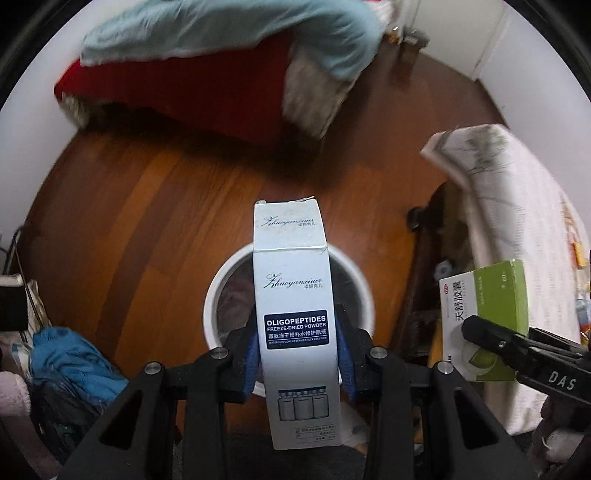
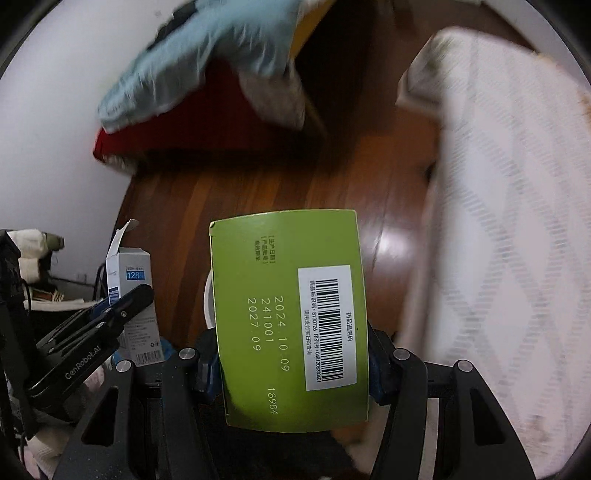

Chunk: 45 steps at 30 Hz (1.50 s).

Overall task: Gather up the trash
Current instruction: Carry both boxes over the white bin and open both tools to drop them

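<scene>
Holding the white box [image 1: 295,317] clamped in my left gripper [image 1: 297,347] over the white bin [image 1: 218,295] and the green box [image 2: 290,321] pinched in my right gripper [image 2: 291,363], I judge both are collected but not yet dropped in

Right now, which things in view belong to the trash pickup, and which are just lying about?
Job:
white box, clamped in left gripper
green box, clamped in right gripper
white bin below the white box

Lying about:
red bedding
light blue cloth
patterned white quilt
blue garment
</scene>
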### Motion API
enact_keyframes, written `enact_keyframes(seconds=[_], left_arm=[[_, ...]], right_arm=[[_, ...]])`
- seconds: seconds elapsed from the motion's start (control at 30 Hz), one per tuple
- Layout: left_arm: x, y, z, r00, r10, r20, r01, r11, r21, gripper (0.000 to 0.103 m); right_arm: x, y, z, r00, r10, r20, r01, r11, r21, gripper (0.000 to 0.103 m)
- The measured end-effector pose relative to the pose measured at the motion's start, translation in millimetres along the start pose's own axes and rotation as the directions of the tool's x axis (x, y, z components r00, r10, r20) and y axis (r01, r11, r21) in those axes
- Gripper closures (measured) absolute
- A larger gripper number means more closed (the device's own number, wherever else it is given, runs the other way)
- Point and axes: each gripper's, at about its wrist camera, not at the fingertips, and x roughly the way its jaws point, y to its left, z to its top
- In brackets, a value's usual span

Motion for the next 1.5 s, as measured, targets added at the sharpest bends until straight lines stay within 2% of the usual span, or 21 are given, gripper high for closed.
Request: enact_keyframes(seconds=[0.2, 0.27, 0.3, 0.4, 0.47, 0.5, 0.53, 0.57, 0.63, 0.7, 1.07, 1.3, 1.5], left_arm=[[49, 32, -2, 0.993, -0.062, -0.102, 0.053, 0.995, -0.088, 0.069], [57, 41, -4, 0.992, -0.048, -0.116, 0.036, 0.994, -0.101, 0.066], [58, 44, -4, 0.992, -0.043, -0.117, 0.031, 0.994, -0.105, 0.059], [59, 53, -5, 0.994, -0.029, -0.11, 0.016, 0.993, -0.12, 0.03], [58, 58, -5, 0.995, -0.002, -0.1, -0.01, 0.993, -0.122, 0.028], [57, 61, -5, 0.995, 0.01, -0.1, -0.022, 0.992, -0.124, 0.021], [57, 64, -5, 0.995, 0.018, -0.101, -0.031, 0.991, -0.127, 0.008], [56, 66, -6, 0.995, 0.023, -0.098, -0.035, 0.991, -0.13, 0.005], [54, 69, -8, 0.995, 0.037, -0.091, -0.049, 0.99, -0.134, 0.005], [53, 70, -9, 0.995, 0.049, -0.087, -0.061, 0.989, -0.135, 0.005], [33, 63, -26, 0.995, 0.098, -0.034, -0.102, 0.987, -0.121, 0.005], [14, 58, -36, 0.993, 0.114, -0.013, -0.114, 0.986, -0.122, 0.005], [-9, 54, -42, 0.992, 0.122, 0.021, -0.119, 0.985, -0.121, 0.005]], right_arm=[[77, 18, 8, 0.994, -0.033, -0.106, 0.033, 0.999, -0.006, 0.043], [94, 21, 11, 0.991, -0.045, -0.124, 0.045, 0.999, -0.006, 0.043], [103, 21, 12, 0.99, -0.048, -0.134, 0.048, 0.999, -0.004, 0.043], [125, 26, 16, 0.986, -0.051, -0.158, 0.051, 0.999, -0.004, 0.043], [138, 30, 18, 0.985, -0.045, -0.168, 0.044, 0.999, -0.011, 0.041], [141, 31, 17, 0.984, -0.042, -0.173, 0.041, 0.999, -0.014, 0.041], [146, 33, 20, 0.983, -0.041, -0.177, 0.038, 0.999, -0.016, 0.04], [148, 33, 19, 0.983, -0.04, -0.178, 0.037, 0.999, -0.019, 0.038], [152, 34, 19, 0.981, -0.045, -0.189, 0.04, 0.999, -0.033, 0.034], [152, 35, 17, 0.981, -0.058, -0.188, 0.052, 0.998, -0.04, 0.002], [121, 42, 1, 0.966, -0.22, -0.133, 0.199, 0.967, -0.158, 0.001], [96, 46, -9, 0.961, -0.261, -0.091, 0.239, 0.95, -0.202, 0.001], [74, 51, -18, 0.965, -0.255, -0.066, 0.236, 0.948, -0.216, 0.001]])
